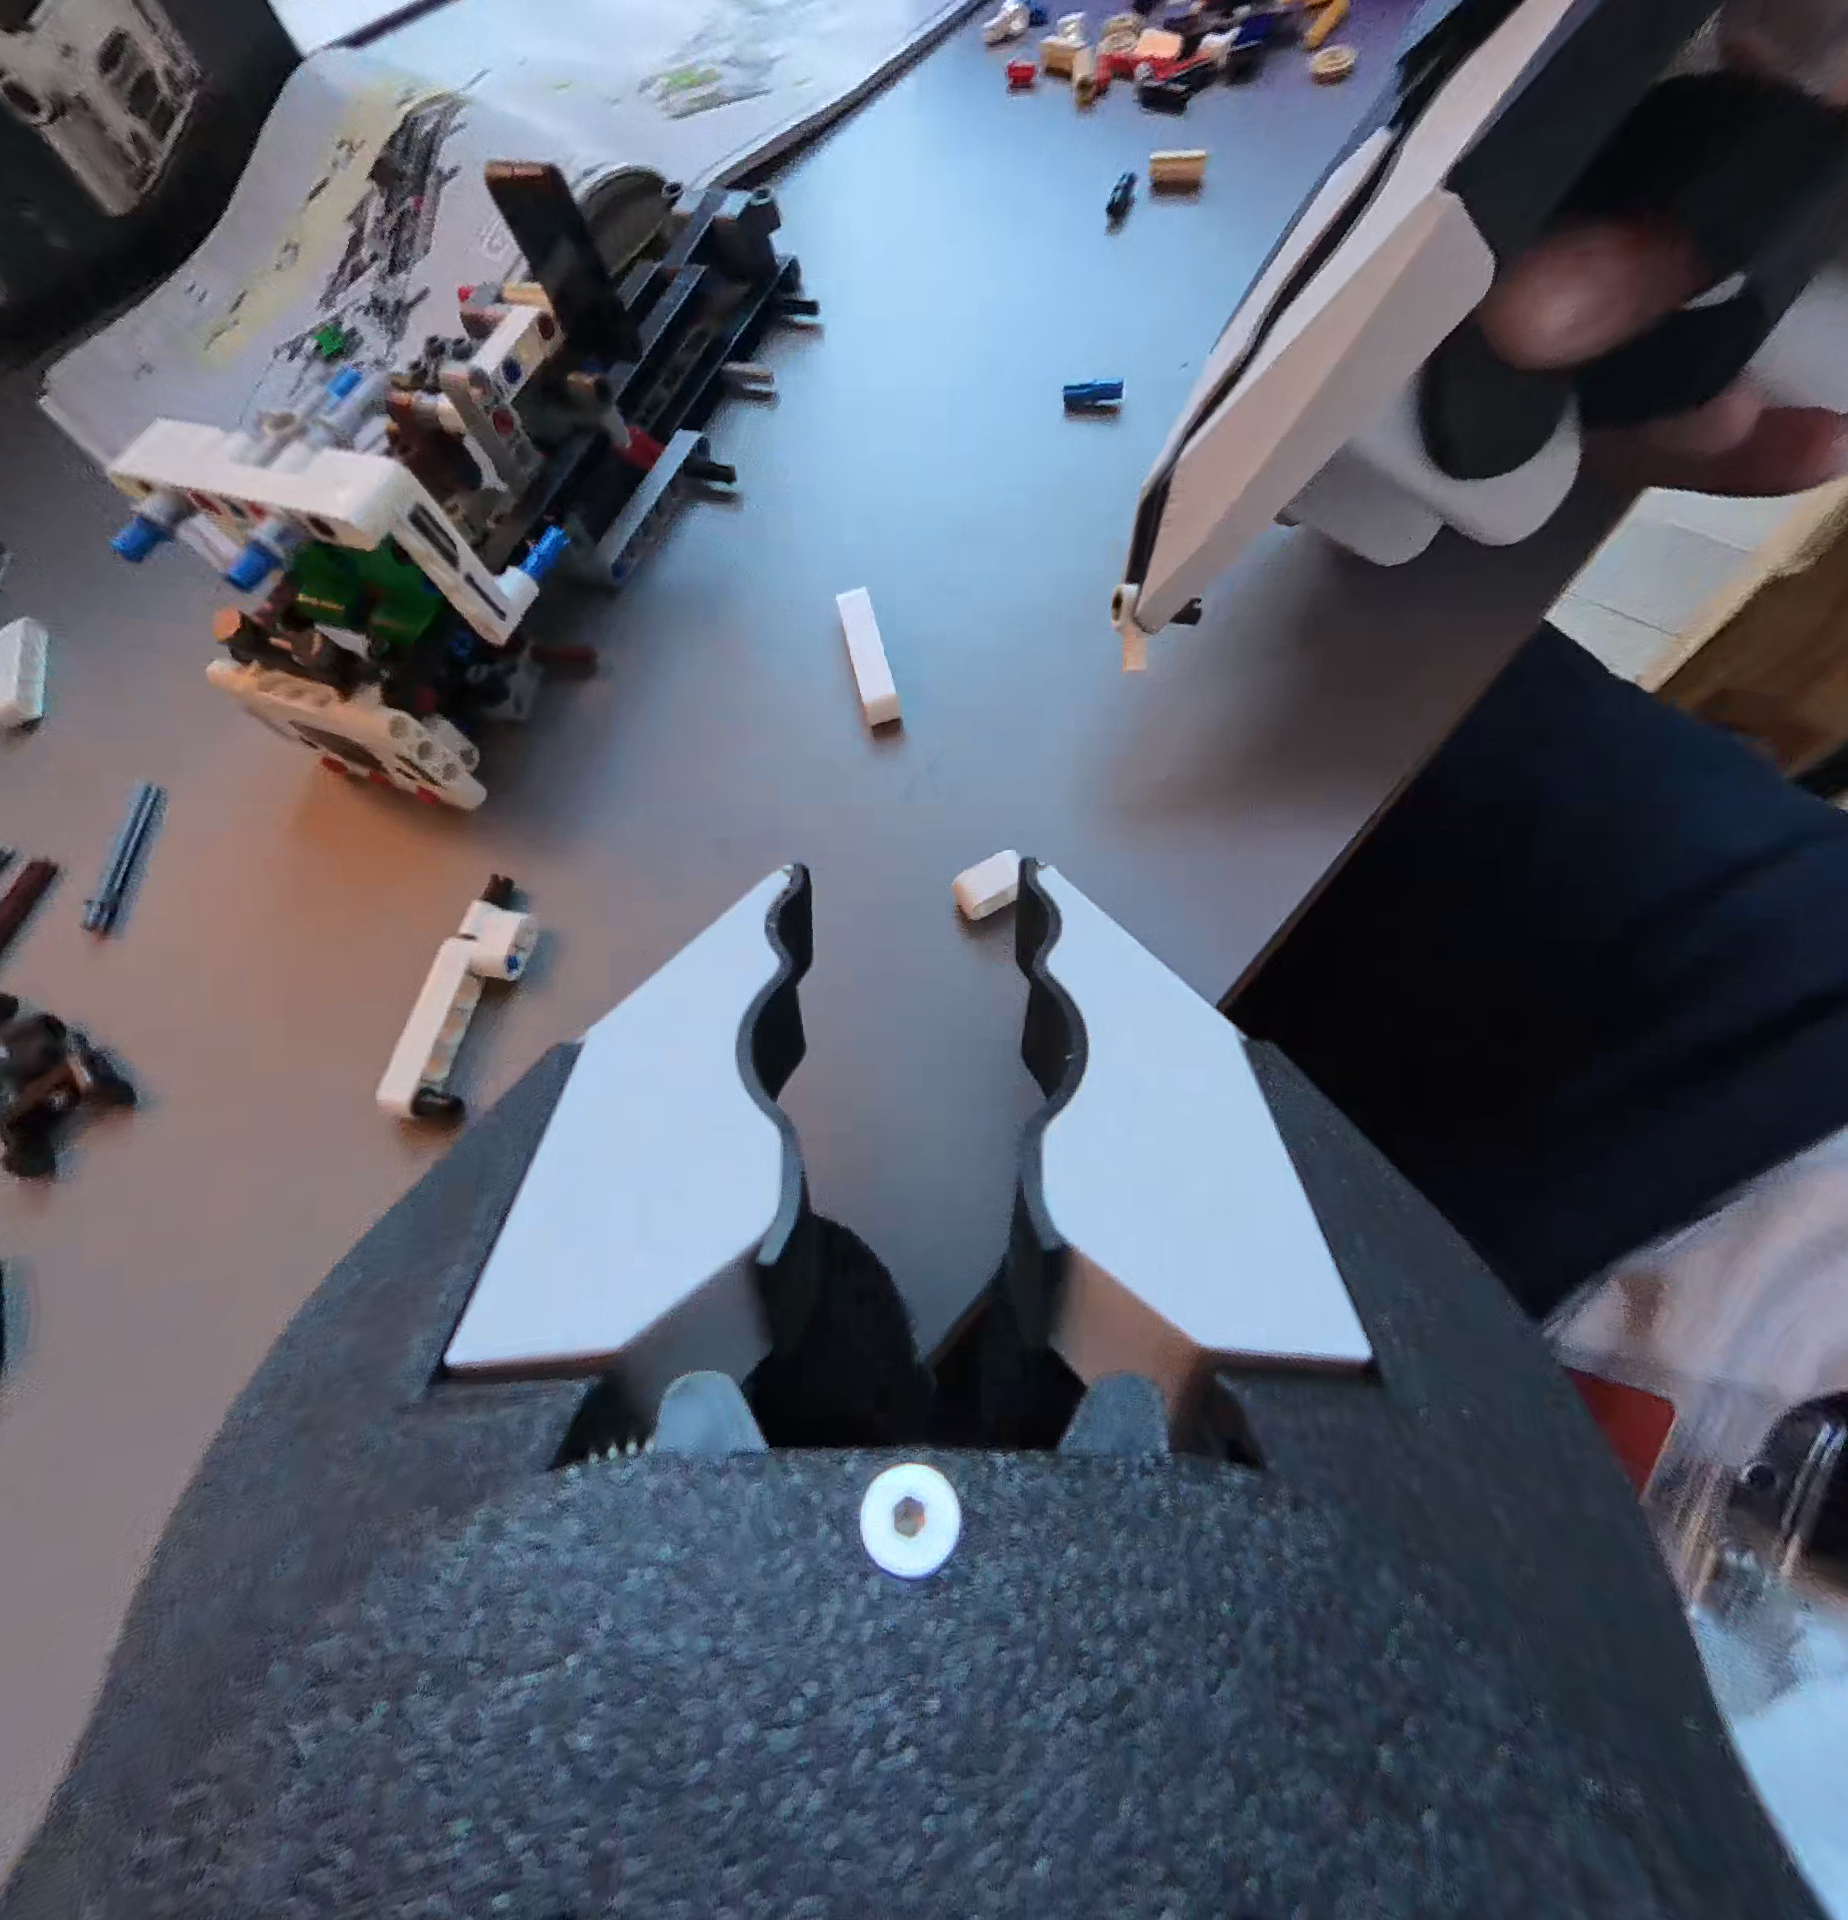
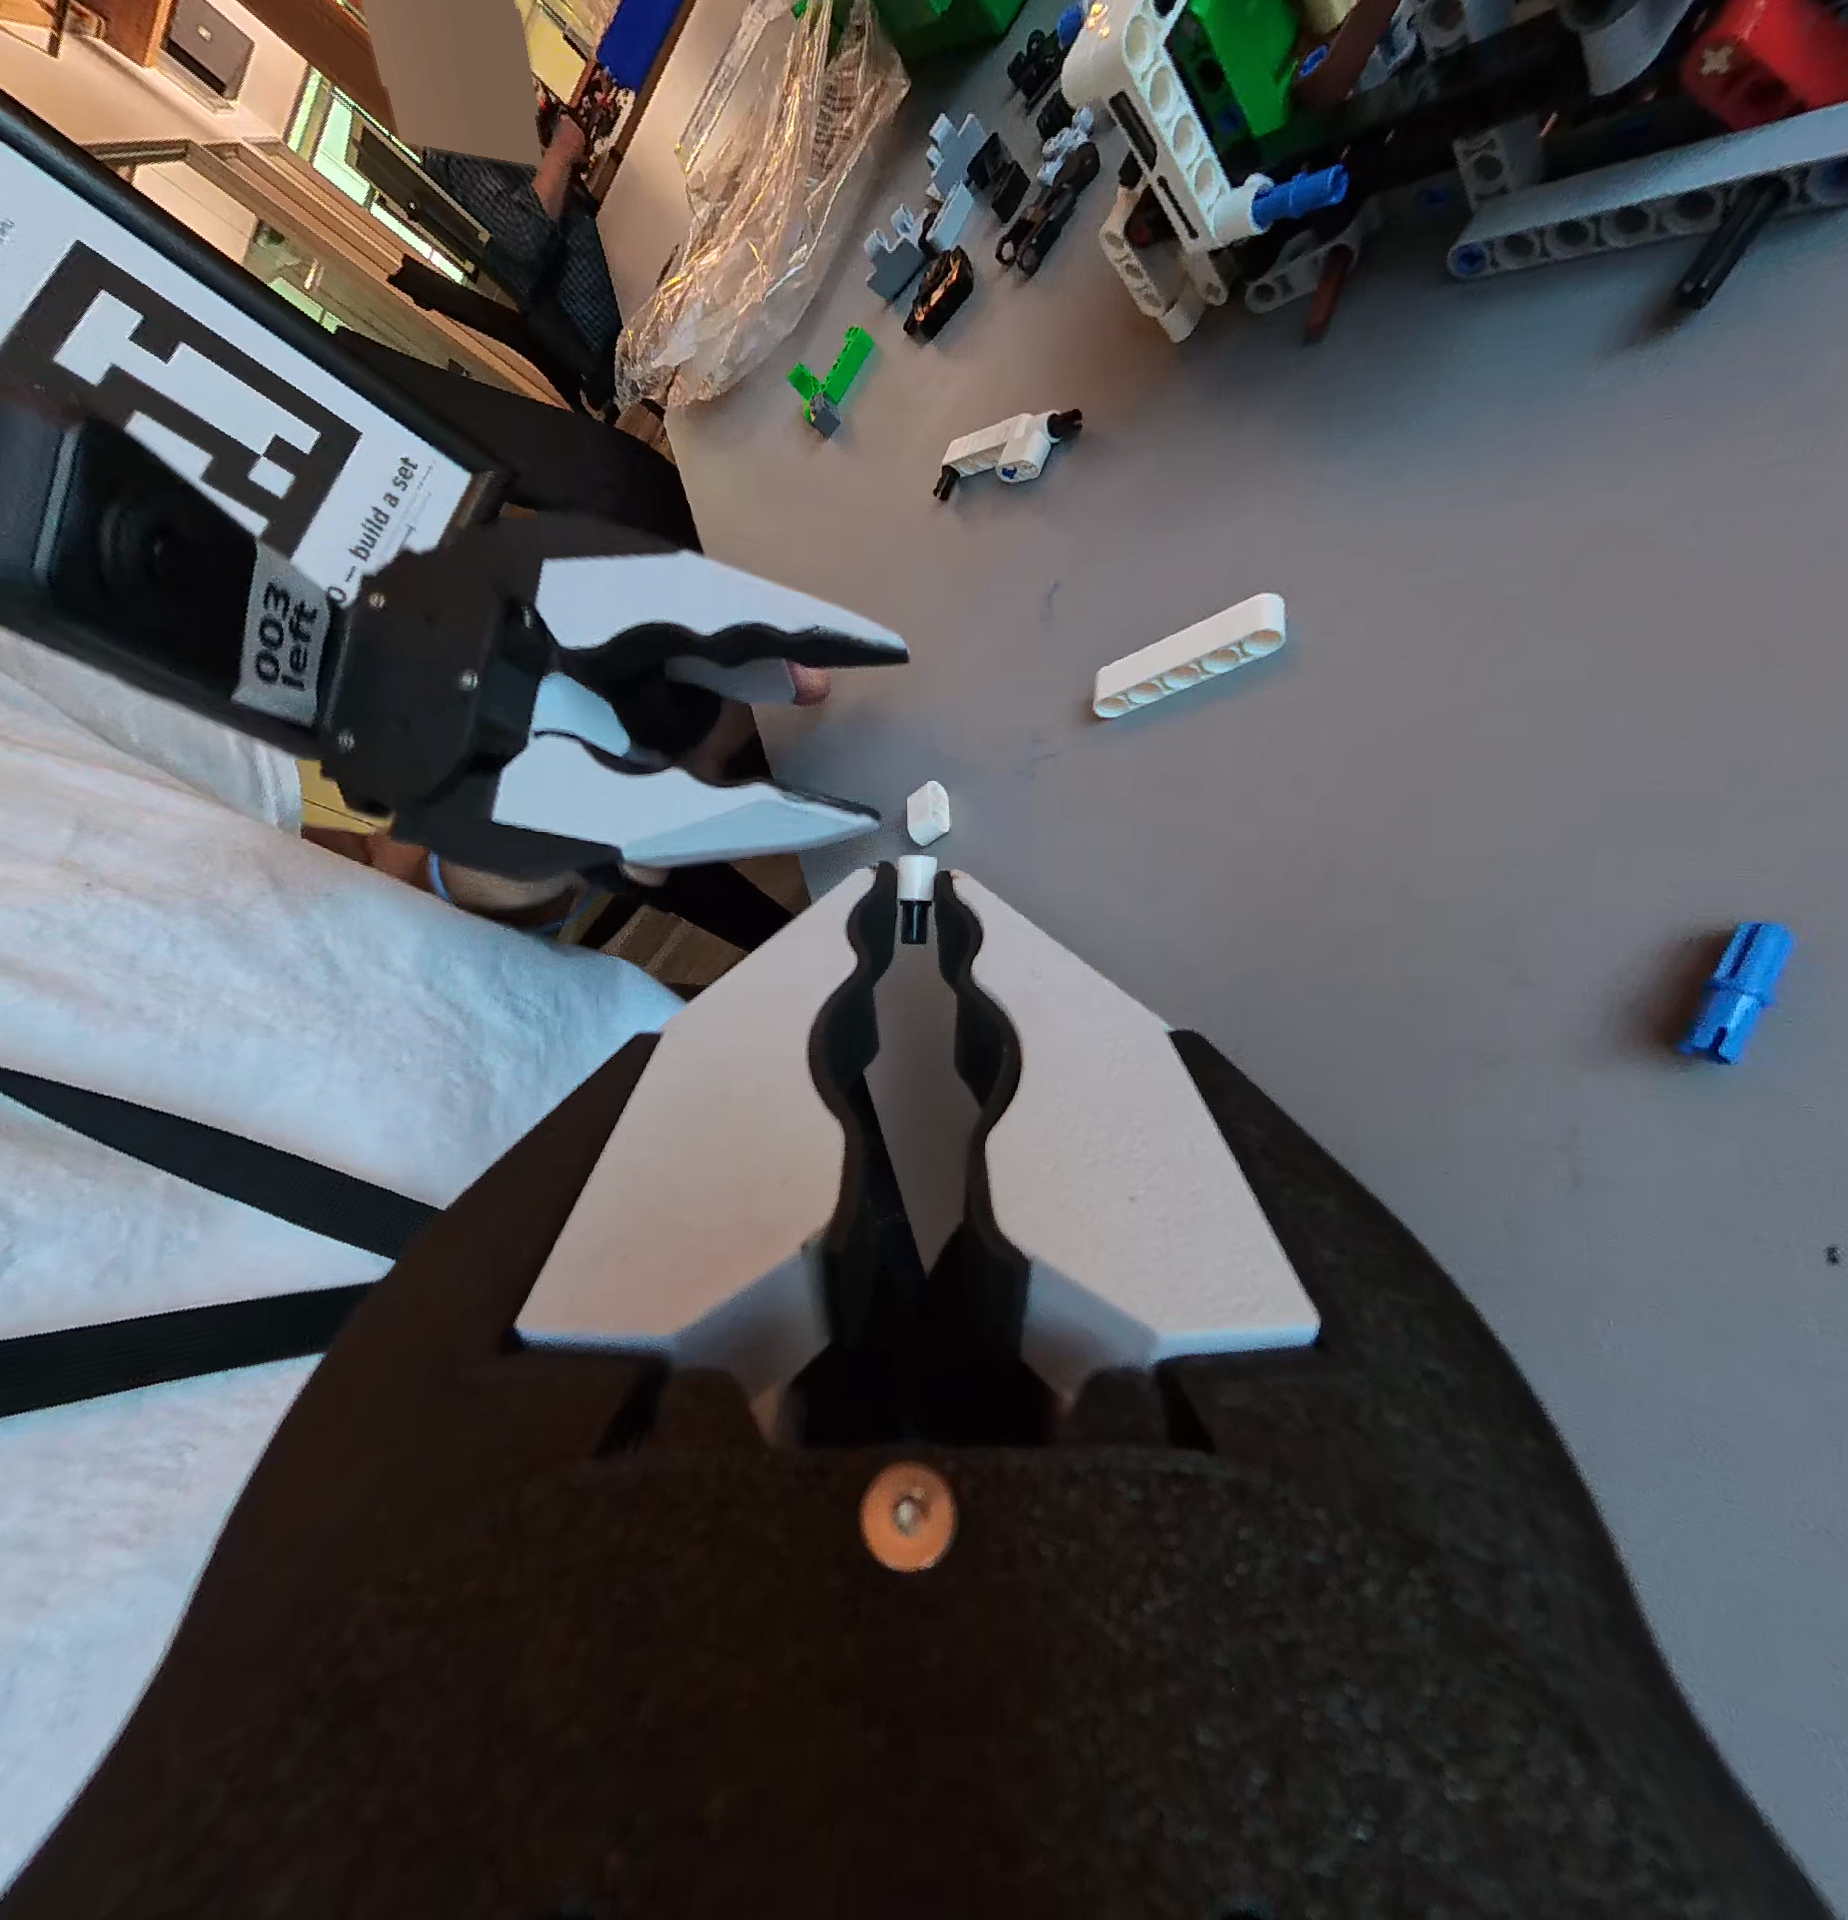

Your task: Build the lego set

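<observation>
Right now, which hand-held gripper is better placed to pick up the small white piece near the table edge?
Left. The left hand-held gripper is open with the small white piece right at its fingertip. The right hand-held gripper already pinches a white-and-black pin.

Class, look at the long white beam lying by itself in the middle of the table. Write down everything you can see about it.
The long white beam is a slim, straight bar of glossy white plastic with rounded ends and a row of round holes through it, seen best in the right wrist view. It lies flat on the grey table, touching nothing else. It sits apart from the partly built model, with a small white piece nearer the grippers and a blue pin off to one side. Neither gripper holds it.
</observation>
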Tool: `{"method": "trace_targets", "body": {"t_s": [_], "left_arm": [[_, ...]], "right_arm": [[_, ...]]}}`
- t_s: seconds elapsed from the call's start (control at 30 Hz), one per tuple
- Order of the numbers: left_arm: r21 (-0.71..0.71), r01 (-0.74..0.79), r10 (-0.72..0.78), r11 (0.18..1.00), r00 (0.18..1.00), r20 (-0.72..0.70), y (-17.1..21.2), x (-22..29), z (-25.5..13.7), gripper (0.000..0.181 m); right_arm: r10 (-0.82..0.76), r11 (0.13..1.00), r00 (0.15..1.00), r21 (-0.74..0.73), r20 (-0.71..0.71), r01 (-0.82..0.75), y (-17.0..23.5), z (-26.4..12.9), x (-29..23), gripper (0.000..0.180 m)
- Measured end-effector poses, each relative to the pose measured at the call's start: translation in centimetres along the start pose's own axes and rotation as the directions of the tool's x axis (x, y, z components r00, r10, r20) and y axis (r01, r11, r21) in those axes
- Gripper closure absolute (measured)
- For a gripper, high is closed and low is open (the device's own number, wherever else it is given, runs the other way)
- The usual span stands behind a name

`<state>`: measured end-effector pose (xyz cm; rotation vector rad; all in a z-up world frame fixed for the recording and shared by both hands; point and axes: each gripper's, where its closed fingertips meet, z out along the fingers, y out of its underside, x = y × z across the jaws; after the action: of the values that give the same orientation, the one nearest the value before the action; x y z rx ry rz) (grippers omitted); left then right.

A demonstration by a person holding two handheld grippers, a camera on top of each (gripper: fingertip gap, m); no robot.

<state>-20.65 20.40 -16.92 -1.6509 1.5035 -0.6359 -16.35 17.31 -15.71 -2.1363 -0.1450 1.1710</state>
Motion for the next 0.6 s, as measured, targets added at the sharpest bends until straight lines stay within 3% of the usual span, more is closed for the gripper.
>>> {"method": "trace_targets", "body": {"t_s": [0.2,0.33,0.4,0.5,0.6], "left_arm": [[-0.033,0.069,-0.067,0.997,0.996,0.057,0.6,1.4,1.1,0.148],[-0.040,0.063,-0.059,0.997,0.995,0.083,0.7,1.5,1.3,0.167],[-0.047,0.046,-0.042,0.998,0.995,0.086,0.6,1.5,1.5,0.168],[-0.036,-0.069,0.070,0.997,0.997,0.017,0.2,2.3,1.7,0.168],[0.119,-0.282,0.289,0.952,0.956,-0.044,-1.8,3.2,1.4,0.167]], "right_arm": [[-0.027,1.000,1.000,-0.011,-0.001,0.027,0.2,0.1,-0.2,0.174],[-0.036,0.999,0.999,-0.007,-0.006,0.036,0.2,0.1,-0.2,0.174],[-0.043,0.999,0.999,0.000,-0.022,0.043,0.1,0.1,0.0,0.174],[-0.045,0.997,0.998,0.055,-0.052,0.048,-0.7,0.0,0.2,0.174],[-0.052,0.984,0.999,0.170,-0.004,0.052,-2.5,-0.6,-1.0,0.174]]}}
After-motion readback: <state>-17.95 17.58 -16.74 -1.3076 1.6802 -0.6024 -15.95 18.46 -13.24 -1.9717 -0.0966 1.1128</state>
